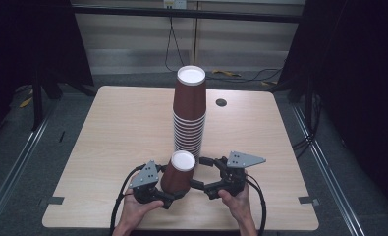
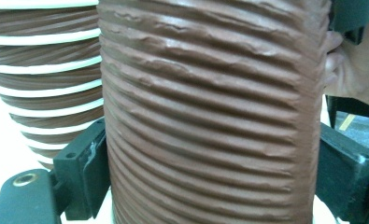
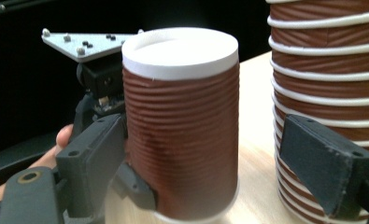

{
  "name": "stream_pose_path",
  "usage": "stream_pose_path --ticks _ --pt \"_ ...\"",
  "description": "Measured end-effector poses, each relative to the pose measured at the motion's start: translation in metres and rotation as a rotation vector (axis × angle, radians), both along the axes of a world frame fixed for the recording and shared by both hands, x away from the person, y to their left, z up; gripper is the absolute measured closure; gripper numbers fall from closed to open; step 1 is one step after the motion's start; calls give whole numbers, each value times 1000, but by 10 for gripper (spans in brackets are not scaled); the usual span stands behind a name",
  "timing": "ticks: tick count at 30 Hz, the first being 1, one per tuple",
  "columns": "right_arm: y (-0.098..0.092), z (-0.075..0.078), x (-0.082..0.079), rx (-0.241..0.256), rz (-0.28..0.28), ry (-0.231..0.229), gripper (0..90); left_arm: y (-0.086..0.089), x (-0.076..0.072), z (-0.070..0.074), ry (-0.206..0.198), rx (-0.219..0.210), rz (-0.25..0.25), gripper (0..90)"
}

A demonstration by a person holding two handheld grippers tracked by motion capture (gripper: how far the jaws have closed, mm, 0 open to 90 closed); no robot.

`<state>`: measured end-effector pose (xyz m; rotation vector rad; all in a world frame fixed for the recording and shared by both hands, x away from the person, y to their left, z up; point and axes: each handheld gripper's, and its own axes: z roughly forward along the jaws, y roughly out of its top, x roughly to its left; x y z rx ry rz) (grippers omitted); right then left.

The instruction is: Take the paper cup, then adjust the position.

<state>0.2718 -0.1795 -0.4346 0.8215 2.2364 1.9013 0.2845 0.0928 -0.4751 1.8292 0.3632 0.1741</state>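
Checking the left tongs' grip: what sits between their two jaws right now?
The single upturned brown ribbed paper cup sits between the jaws of the left tongs, clamped on both sides; the left gripper view shows it, the cup stack behind.

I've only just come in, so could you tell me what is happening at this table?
A person is working with a claw in each hand at a wooden table. The left claw is shut on a single brown ribbed cup, upside down, in front of a tall stack of cups. The right claw is open, one jaw beside the single cup and the other by the stack.
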Motion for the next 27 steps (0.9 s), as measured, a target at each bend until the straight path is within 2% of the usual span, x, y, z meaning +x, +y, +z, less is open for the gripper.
stream_pose_path --ticks 3,4,6,7,9,13,14,15,18,22,23,24,27 --pt "-2 0 1 -16 -7 1 146 1 0 1 -3 7 0 127" --pt "-3 0 1 -24 -12 -4 162 0 1 2 -3 29 -9 129" --pt "-4 1 1 -34 -27 -10 179 1 1 3 2 45 -17 130" --pt "-4 1 1 -34 -27 -10 179 1 1 3 2 45 -17 131" --pt "-4 2 4 -45 -20 -6 175 2 4 4 4 90 -18 132" --pt "-4 1 3 -56 -13 -2 162 5 6 6 5 106 -24 134" --pt "-3 0 3 -66 -4 15 135 6 6 6 7 119 -31 135" --pt "-2 0 3 -72 0 13 134 6 7 7 5 129 -36 136" --pt "0 -1 2 -110 10 14 132 5 8 9 -2 180 -42 136" --pt "2 -2 2 -161 15 25 133 6 10 10 10 197 -53 137" --pt "2 -2 1 -178 18 29 133 6 11 11 12 217 -59 137" --pt "2 -2 1 -178 18 29 133 6 11 11 12 217 -59 137" --pt "3 -2 1 -240 36 26 132 6 11 11 24 241 -68 138"
